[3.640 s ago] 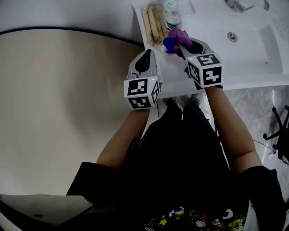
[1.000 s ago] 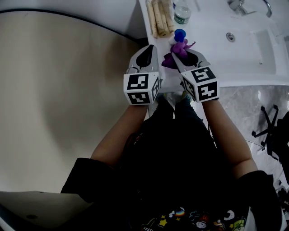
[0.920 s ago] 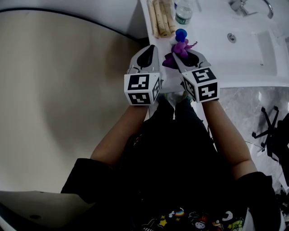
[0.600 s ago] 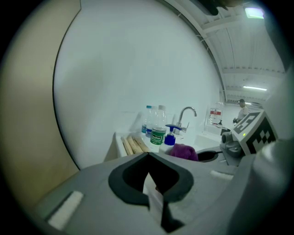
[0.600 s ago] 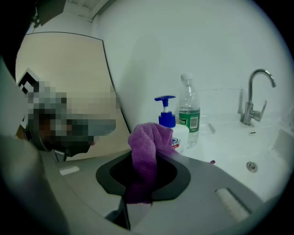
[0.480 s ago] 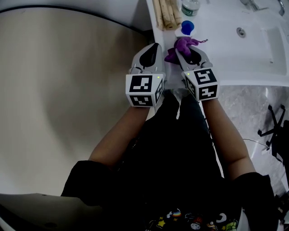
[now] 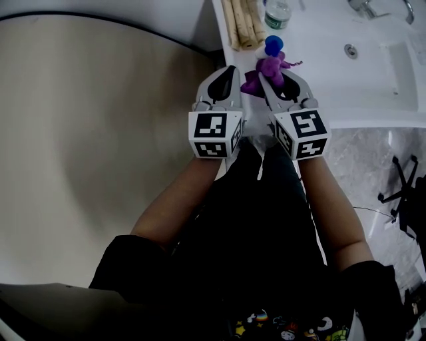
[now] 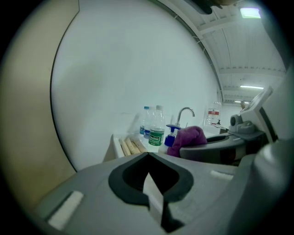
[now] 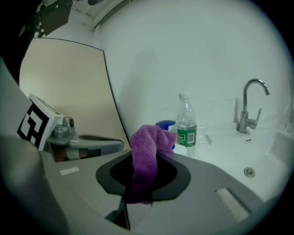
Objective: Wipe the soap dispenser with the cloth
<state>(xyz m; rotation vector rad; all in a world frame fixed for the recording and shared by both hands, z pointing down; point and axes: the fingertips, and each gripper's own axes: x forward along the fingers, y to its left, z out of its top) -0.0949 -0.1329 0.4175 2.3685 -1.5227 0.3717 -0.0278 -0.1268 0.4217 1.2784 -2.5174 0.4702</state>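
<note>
The soap dispenser (image 7: 273, 44), white with a blue pump head, stands on the white counter near its left end. My right gripper (image 7: 270, 77) is shut on a purple cloth (image 7: 269, 68), which bunches just on the near side of the pump; whether it touches is unclear. In the right gripper view the cloth (image 9: 146, 151) hangs through the jaws and hides most of the dispenser (image 9: 166, 125). My left gripper (image 7: 229, 72) is shut and holds nothing, beside the right one at the counter's front left corner. From the left gripper view the dispenser (image 8: 172, 134) shows behind the cloth (image 8: 189, 137).
A water bottle (image 7: 277, 12) stands behind the dispenser, and several wooden sticks (image 7: 239, 25) lie at the counter's left edge. The sink basin with its drain (image 7: 351, 50) and faucet (image 9: 248, 109) lies to the right. A beige curved wall is at left.
The cloth in the right gripper was up against the pump head's far side 3.6 s ago; it now sits on the near side. Over the last second both grippers hardly moved.
</note>
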